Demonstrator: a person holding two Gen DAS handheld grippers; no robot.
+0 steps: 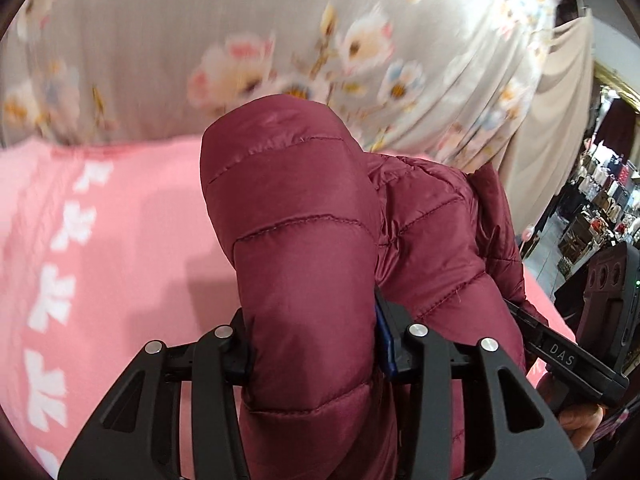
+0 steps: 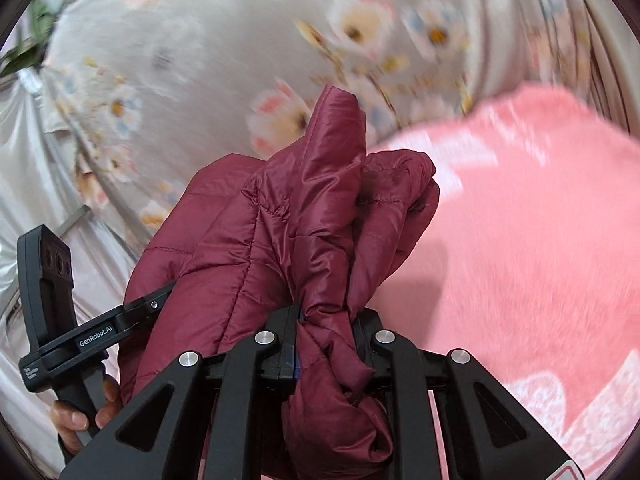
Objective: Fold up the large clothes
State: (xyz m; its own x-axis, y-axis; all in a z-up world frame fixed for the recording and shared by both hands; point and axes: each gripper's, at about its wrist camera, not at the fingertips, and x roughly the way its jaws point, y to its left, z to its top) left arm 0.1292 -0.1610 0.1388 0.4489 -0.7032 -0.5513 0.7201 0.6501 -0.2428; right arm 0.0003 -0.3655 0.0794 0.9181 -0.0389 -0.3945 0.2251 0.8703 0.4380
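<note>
While jaws grip jacket (image 1: 304, 248) | pink blanket (image 1: 132, 240) | floral curtain (image 2: 192, 56)

— How does the left claw (image 1: 316, 356) stand?
— Its jaws are clamped on a thick fold of the jacket (image 1: 304, 240), the cloth bulging between them.
— And the right claw (image 2: 326, 344)?
— Also pinched tight on a bunched fold. Bare fingers (image 2: 72, 420) grip the left handle, seen from the right.
</note>
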